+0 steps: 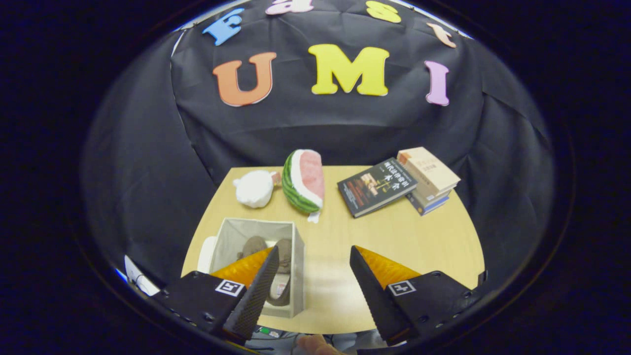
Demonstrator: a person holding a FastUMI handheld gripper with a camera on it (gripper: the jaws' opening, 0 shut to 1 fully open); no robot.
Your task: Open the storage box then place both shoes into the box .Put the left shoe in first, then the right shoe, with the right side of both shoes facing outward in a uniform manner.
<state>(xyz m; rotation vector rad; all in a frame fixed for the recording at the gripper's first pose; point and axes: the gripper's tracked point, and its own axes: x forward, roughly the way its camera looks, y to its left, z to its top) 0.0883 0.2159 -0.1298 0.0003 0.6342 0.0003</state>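
Gripper view: spread fingers point(314, 261) partly hide boxed shoes point(282, 256) (details unclear).

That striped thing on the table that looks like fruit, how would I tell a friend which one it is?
On the wooden table, look beyond the open tongs and past the open storage box. Between the white plush and the dark book stands the watermelon slice toy, the only thing with green stripes and pink flesh.

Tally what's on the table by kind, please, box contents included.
Storage box: 1, open
Shoes in box: 2, partly hidden
Plush toys: 2, white one, watermelon slice
Books: 3, dark one, stack of two
Total: 8
Tool: open, holding nothing.
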